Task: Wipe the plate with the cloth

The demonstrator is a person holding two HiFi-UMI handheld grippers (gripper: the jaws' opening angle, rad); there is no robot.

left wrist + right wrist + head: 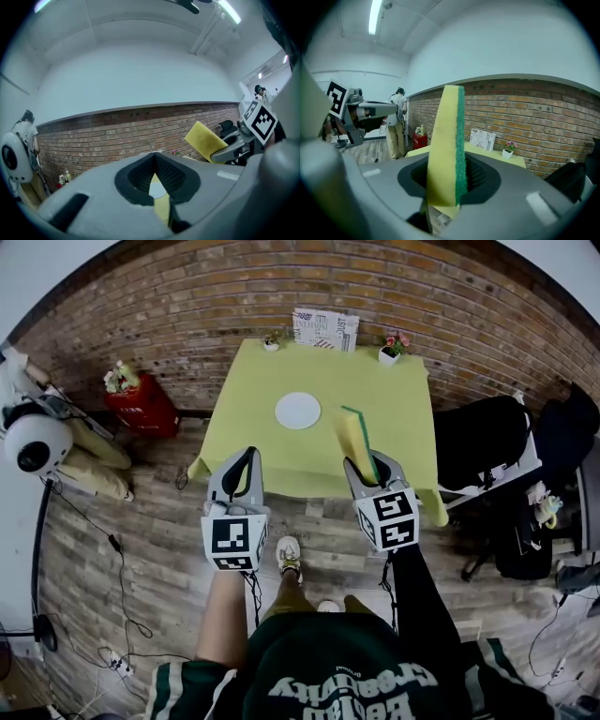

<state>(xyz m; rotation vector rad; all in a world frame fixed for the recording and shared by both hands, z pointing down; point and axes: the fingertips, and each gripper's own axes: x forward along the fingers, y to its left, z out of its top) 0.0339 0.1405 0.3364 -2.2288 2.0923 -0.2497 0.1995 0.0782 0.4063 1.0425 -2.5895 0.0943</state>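
A white plate (298, 411) lies on the yellow-green table (394, 409), ahead of both grippers and touched by neither. My right gripper (367, 465) is shut on a yellow sponge with a green scouring face (354, 442), held upright above the table's near edge. The right gripper view shows the sponge (447, 140) standing between the jaws of the right gripper (450, 176). My left gripper (246, 461) hangs in front of the table's near left side, jaws together and holding nothing. In the left gripper view the plate (157, 190) shows below the tips of the left gripper (154, 157), and the sponge (205, 139) is at the right.
A patterned card (325, 331) and two small flower pots (389, 351) stand along the table's far edge by the brick wall. A red box (141, 404) sits on the floor at the left, a black chair (483, 442) at the right. A person (396, 124) stands far off.
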